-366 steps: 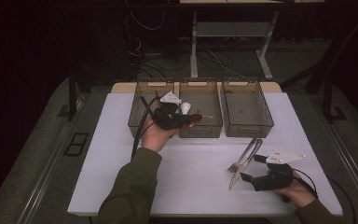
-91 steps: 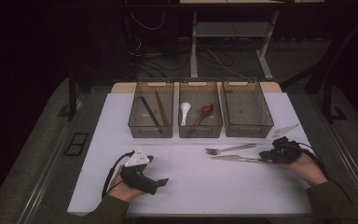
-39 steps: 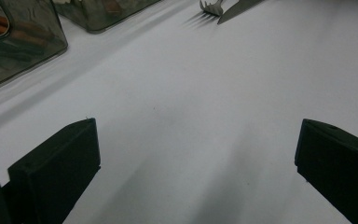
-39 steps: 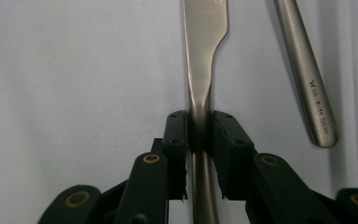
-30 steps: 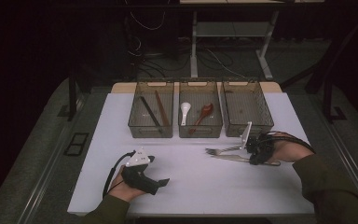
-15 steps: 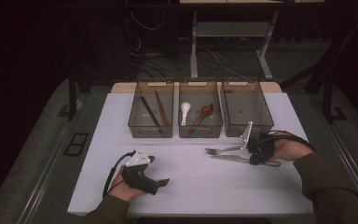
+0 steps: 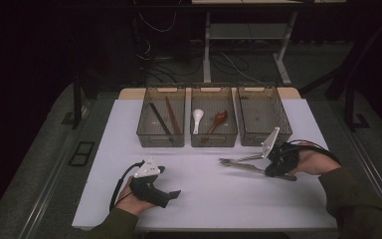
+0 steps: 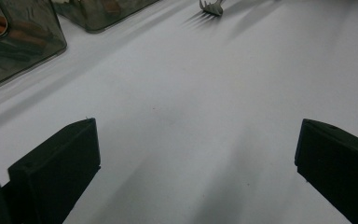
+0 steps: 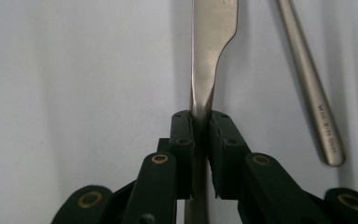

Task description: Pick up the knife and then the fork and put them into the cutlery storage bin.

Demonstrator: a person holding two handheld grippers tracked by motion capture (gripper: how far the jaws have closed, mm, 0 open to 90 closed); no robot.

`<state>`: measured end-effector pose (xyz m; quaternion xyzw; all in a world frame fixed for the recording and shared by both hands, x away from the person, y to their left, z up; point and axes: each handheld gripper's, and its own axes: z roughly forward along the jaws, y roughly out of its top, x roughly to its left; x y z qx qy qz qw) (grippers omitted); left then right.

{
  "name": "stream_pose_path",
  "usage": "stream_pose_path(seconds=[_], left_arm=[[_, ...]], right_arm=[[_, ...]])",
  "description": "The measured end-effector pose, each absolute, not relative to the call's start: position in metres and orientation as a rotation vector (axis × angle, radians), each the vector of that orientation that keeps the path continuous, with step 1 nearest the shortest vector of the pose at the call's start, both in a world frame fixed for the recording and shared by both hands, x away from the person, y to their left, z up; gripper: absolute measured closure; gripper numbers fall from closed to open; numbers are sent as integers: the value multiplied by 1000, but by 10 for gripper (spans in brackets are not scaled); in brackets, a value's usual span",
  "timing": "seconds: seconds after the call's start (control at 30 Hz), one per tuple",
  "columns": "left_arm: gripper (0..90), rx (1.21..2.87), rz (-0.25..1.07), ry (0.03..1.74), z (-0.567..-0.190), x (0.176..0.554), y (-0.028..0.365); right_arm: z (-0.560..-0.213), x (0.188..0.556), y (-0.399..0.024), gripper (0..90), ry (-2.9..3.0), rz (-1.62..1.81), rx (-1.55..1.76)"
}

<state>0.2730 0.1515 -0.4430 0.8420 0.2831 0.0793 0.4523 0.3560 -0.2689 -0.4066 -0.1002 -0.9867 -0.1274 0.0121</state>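
A steel knife (image 7: 248,168) lies on the white table (image 7: 204,209) at the right, with a steel fork (image 7: 238,160) just behind it. My right gripper (image 7: 270,168) is shut on the knife near its handle end. In the right gripper view the pads (image 9: 182,135) pinch the knife (image 9: 213,42) on both sides, and the fork's handle (image 9: 310,84) lies alongside to the right. My left gripper (image 7: 171,193) rests near the front left of the table, open with nothing between its jaws. The left gripper view has its wide-apart jaws over bare table, with the fork's tines (image 8: 212,7) far ahead.
Three clear bins stand in a row at the back. The left bin (image 7: 144,130) holds chopsticks (image 7: 161,117). The middle bin (image 7: 214,140) holds a white spoon (image 7: 197,119) and a brown spoon (image 7: 218,119). The right bin (image 7: 263,138) has nothing visible inside.
The left hand came back from the bins to the table's front. The right gripper moved left onto the knife. Over the last second nothing visibly shifts.
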Motion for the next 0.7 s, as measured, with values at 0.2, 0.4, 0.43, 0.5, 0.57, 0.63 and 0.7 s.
stream_pose_path(seconds=[0.2,0.4,0.43,0.5,0.57,0.63,0.7], left_arm=[[0,2064,197,697,-442,273,152],[0,2061,197,692,-442,273,152],[0,2058,197,693,-442,273,152],[0,2055,197,693,-442,273,152],[0,2053,197,691,-442,273,153],[0,2049,197,691,-442,273,153],[0,2045,192,694,-442,273,154]], right_arm=[[-402,356,-280,803,-3037,-586,-391],[-398,355,-290,802,-2983,-810,-501],[-397,355,-291,802,-2983,-848,-510],[-395,354,-294,802,-2980,-901,-537],[-394,353,-296,802,-2976,-971,-564],[-394,352,-299,802,-2960,-1040,-605],[-393,350,-300,802,-2937,-1095,-670]])
